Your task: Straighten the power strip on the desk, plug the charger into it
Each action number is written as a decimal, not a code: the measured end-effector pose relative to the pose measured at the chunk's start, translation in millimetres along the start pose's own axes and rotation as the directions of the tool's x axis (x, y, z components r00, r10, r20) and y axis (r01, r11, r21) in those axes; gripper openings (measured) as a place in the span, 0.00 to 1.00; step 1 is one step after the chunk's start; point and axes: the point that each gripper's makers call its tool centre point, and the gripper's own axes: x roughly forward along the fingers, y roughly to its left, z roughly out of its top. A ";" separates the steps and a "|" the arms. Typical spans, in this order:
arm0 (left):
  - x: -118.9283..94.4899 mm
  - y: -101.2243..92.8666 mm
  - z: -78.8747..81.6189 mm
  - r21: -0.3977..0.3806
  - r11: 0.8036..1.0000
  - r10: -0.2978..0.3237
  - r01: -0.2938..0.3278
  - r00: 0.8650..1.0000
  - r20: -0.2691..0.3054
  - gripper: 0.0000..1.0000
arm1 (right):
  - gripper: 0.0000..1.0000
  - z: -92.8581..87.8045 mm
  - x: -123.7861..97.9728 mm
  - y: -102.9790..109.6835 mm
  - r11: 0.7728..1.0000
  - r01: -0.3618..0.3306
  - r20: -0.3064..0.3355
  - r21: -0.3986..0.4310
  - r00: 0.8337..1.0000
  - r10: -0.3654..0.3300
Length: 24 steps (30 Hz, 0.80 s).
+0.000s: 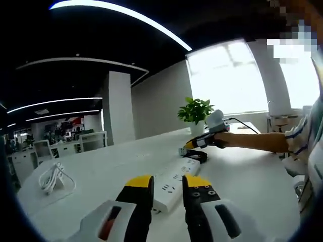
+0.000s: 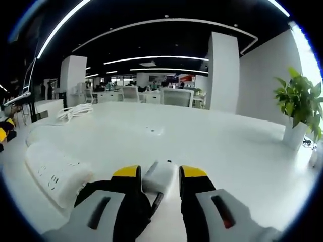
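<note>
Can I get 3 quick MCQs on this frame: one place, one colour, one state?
1. Where does the power strip lie?
A. on the white desk
B. on a chair
C. on the floor

2. What colour are the tips of the left claw?
A. red
B. yellow
C. blue

3. What is between the jaws of the right claw?
A. nothing
B. the potted plant
C. a white charger

Key: 1 A, the strip rests flat on the desk ahead of the left claw. 2 B, both jaws end in yellow caps. 3 C, the right gripper view shows the white block sitting between the jaws.
</note>
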 end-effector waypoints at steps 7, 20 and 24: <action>0.1 -0.2 -2.6 0.015 1.000 0.004 -0.004 1.000 -0.013 0.24 | 0.32 -7.4 5.7 2.5 1.000 0.003 -0.040 0.016 0.999 -0.002; 3.4 -3.5 -14.3 0.019 1.000 -0.014 0.016 0.997 -0.070 0.25 | 0.33 -17.9 11.3 1.1 0.999 0.016 -0.078 0.048 0.997 -0.013; 3.4 -2.8 -14.5 0.019 1.000 -0.013 0.015 0.997 -0.072 0.25 | 0.33 -19.1 11.5 0.1 0.998 0.026 -0.080 0.060 0.997 -0.021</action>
